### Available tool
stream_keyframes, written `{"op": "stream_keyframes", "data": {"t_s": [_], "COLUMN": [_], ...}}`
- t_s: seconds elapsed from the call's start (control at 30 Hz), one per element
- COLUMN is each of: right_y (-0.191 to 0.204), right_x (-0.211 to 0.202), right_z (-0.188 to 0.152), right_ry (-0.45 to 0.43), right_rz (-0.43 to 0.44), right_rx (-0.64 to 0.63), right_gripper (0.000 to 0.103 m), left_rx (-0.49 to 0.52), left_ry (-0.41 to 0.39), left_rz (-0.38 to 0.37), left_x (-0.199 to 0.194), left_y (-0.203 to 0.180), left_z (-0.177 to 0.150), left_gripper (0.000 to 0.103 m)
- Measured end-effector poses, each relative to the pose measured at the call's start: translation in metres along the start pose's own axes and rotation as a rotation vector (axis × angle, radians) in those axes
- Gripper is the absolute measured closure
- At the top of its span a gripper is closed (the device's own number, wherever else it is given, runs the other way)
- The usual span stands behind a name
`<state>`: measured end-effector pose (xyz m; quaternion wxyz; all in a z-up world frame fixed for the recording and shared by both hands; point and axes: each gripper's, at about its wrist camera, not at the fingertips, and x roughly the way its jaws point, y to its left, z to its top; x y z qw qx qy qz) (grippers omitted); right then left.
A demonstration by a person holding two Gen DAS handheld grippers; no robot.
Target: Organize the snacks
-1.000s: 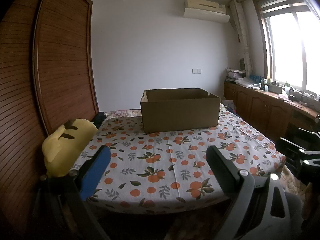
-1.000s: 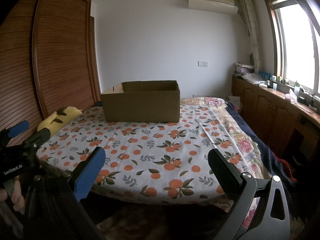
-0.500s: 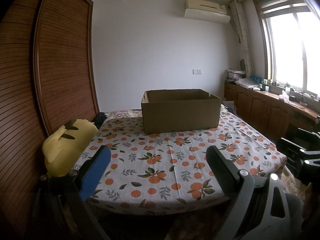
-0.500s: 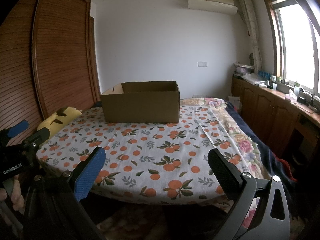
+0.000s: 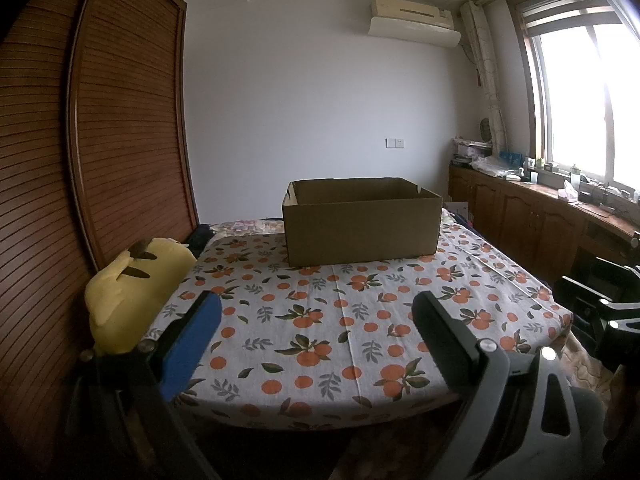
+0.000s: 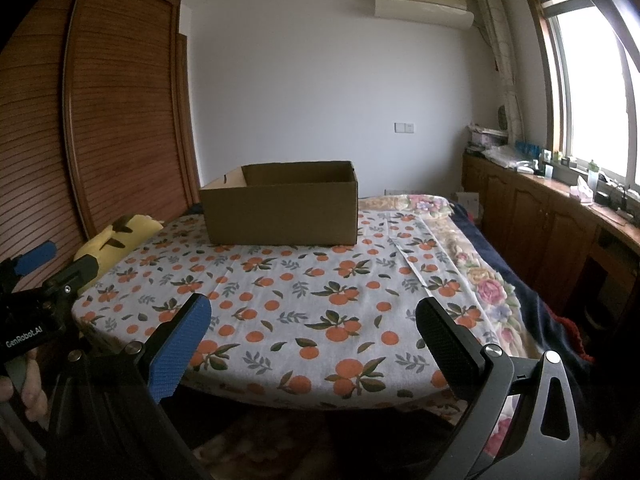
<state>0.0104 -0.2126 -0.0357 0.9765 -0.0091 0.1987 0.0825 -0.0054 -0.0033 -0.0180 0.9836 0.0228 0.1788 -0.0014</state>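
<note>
Both claws spread wide and holding nothing: left gripper [image 5: 316, 320] and right gripper [image 6: 314, 320] poised just short of the near edge of the orange-print bedspread [image 5: 340, 320], side by side. Off to the left of the left gripper, a yellow plush pillow [image 5: 132, 280] against the slatted wooden wardrobe [image 5: 120, 140]. Straight ahead and well beyond both sets of fingertips, the open cardboard box [image 5: 360, 228], upright on the far part of the bed, its inside hidden by the near wall from this low angle. To the right of the right gripper, a floral quilt [image 6: 472, 256] along the bed's edge, then wooden cabinets [image 6: 540, 220] under the window. No snacks anywhere in either view, so probably inside the box or out of frame. Best approach, as a judgement: lift both claws higher and forward to look over the rim first, keep them spread, stay clear of the thin cardboard wall, and pick a target only once a packet is plainly seen.
</note>
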Motion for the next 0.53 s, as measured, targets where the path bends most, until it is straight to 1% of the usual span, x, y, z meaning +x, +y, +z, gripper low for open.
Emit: {"op": "stream_keyframes", "data": {"t_s": [0.53], "right_y": [-0.0004], "right_x": [0.0001], "right_z": [0.0000], "right_ry": [0.000], "right_rz": [-0.001], "right_rx": [0.001], "right_gripper": [0.000], "left_rx": [-0.003], "left_ry": [0.002], "left_rz": [-0.001], "left_x": [-0.0002], "left_y": [0.0014], "left_z": [0.0007], "left_gripper": [0.006]}}
